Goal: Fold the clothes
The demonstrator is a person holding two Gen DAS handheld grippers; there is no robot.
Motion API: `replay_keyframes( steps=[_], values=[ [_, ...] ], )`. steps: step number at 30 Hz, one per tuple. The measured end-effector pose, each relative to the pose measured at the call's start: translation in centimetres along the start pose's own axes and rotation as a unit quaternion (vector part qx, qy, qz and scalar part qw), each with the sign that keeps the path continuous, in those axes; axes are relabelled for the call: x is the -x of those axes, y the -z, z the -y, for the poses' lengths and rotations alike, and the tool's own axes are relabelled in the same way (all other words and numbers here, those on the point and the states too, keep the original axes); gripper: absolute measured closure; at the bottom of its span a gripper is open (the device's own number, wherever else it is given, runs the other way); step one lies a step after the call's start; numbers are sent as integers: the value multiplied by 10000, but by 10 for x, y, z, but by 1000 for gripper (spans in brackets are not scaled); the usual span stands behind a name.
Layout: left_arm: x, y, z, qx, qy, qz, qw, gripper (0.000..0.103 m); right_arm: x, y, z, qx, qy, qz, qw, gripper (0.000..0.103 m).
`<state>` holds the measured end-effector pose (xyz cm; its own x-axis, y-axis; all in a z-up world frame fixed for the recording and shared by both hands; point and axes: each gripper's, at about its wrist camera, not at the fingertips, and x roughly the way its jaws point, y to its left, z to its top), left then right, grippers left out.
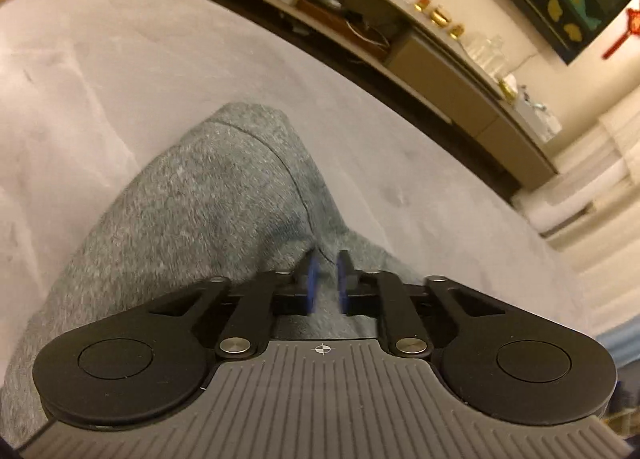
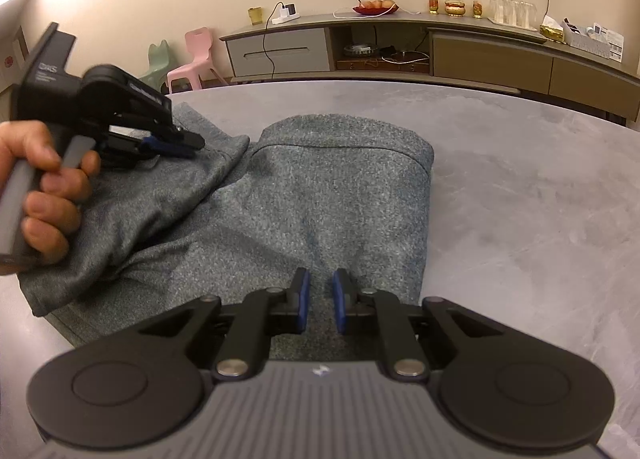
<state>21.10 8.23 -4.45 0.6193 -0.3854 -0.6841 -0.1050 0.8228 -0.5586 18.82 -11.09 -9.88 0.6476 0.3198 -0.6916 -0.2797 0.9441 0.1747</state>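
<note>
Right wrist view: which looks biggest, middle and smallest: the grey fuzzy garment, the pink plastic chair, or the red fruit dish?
1. Grey fuzzy garment, though it is nearest the camera.
2. Pink plastic chair.
3. Red fruit dish, far back on the cabinet, so its true size is unsure.

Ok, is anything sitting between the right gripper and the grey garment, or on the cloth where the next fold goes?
Nothing visible. The right gripper hangs directly over the grey garment, jaws slightly apart, with only cloth in front. The left gripper is at the raised flap on the left side. The grey table around the garment shows no other objects.
</note>
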Motion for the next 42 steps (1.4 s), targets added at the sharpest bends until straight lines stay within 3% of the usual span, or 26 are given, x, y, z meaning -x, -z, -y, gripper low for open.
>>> replay_keyframes(
  steps=[2,7,9,12,14,20,23,25,27,30,34,37,40,42],
  values=[
    [12,2,-3,39,-23,115,9999,70,1,-1,2,-13,-26,-57,10000,91],
    [104,48,-1,-738,488,525,9947,59,5,-10,7,-256,-36,-195,9995,90],
    [125,69,-18,-594,698,311,9953,58,9,-14,8,-357,18,-204,9992,89],
    [119,105,-41,-532,478,-171,9973,58,27,-20,-3,-290,213,130,9993,80],
    [115,124,-54,-517,380,-404,9971,61,40,-24,-15,-246,60,362,9990,75],
    [159,118,-64,-695,1207,77,9902,58,49,-33,-58,-158,-545,378,9977,70],
    [195,97,-73,-860,1186,703,9867,56,42,-53,-77,-183,-762,346,9963,67],
    [207,84,-95,-665,1036,974,9876,56,24,-72,-91,-238,-780,262,9963,65],
    [201,82,-120,-378,1011,841,9906,58,-3,-89,-115,-114,-752,132,9970,65],
    [186,89,-132,-393,961,548,9931,61,-50,-112,-153,159,-682,-110,9975,66],
    [175,97,-134,-552,919,389,9935,61,-127,-124,-179,526,-150,-867,9947,69],
    [174,96,-131,-674,888,388,9930,64,-146,-136,-185,392,-353,-857,9949,64],
    [181,86,-123,-799,856,521,9918,65,-148,-132,-202,1064,-467,-742,9905,64],
    [186,80,-118,-882,834,609,9907,66,-144,-136,-195,991,-560,-809,9902,64]
  ],
)
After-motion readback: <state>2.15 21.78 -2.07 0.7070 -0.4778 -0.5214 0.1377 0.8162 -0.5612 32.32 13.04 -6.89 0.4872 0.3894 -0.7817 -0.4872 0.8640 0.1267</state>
